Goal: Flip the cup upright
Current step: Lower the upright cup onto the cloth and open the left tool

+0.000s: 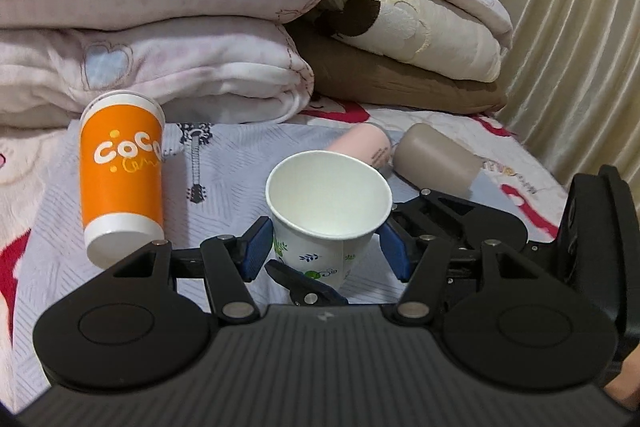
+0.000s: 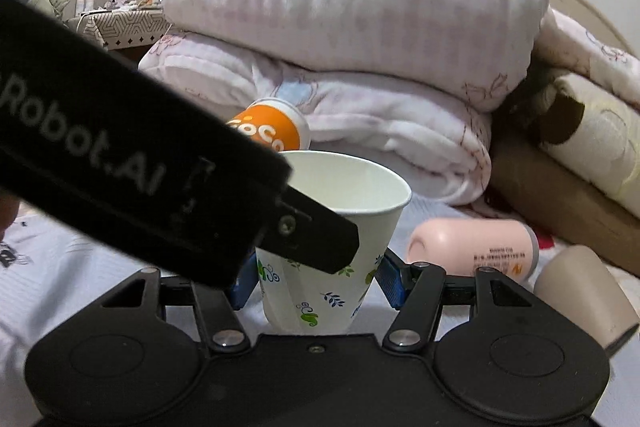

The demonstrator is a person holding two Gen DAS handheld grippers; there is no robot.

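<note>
We judged the upright paper cup (image 1: 329,203), at twelve o'clock between both tools (image 1: 326,247) (image 2: 316,281) with pads apart on the bed (image 1: 224,163), could topple on soft bedding if bumped.

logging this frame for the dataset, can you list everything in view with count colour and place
paper cup: 1, white with green and blue leaf print, mouth up, centre of bed
tall cup: 1, orange and white, left of the paper cup, mouth down and leaning
pink cup: 1, pale pink, on its side, right of the paper cup
beige cup: 1, grey-beige, on its side, right of the pink cup
quilts: folded stack, white and pink, behind the cups
brown pillow: 1, back right
bedsheet: 1, pale blue-grey, printed
curtain: 1, cream, far right
left gripper: black, blue pads, flanking the paper cup
right gripper: black, blue pads, at the paper cup's sides
</note>
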